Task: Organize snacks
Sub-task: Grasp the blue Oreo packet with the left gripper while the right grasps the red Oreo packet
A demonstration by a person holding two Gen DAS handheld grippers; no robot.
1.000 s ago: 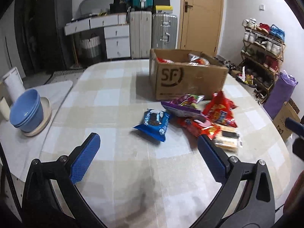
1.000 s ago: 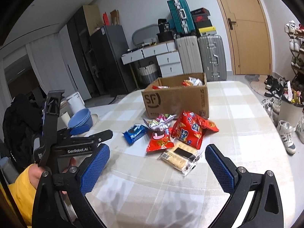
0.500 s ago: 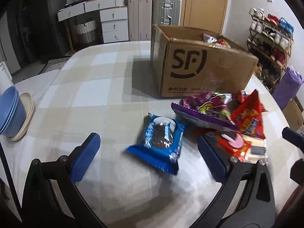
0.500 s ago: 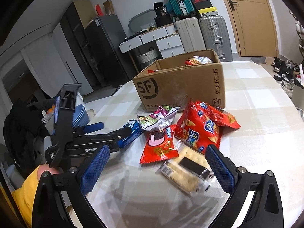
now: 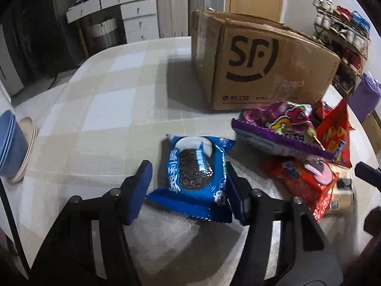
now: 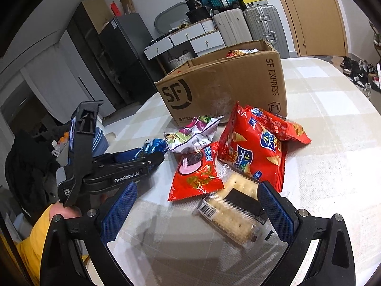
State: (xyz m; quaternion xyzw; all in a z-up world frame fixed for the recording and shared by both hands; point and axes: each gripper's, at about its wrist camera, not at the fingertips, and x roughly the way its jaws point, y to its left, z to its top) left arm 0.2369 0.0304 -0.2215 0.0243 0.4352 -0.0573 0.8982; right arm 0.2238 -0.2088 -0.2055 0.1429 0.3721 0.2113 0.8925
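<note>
The left gripper (image 5: 188, 186) has just been closing, and the blue cookie packet (image 5: 194, 178) lies between its jaws on the table (image 5: 100, 109). The right pad touches the packet's edge; the left pad (image 5: 139, 190) stands just clear, so nothing is pinched yet. The right gripper (image 6: 197, 212) hangs spread wide above the clear cracker pack (image 6: 232, 214). Beside the crackers lie a small red packet (image 6: 195, 176) and a large red chip bag (image 6: 254, 147), with a purple candy bag (image 5: 278, 128) near the blue packet. Behind them stands an open cardboard box (image 5: 262, 66) with snacks inside. Blue bowls (image 5: 9, 147) sit stacked at the table's left edge.
</note>
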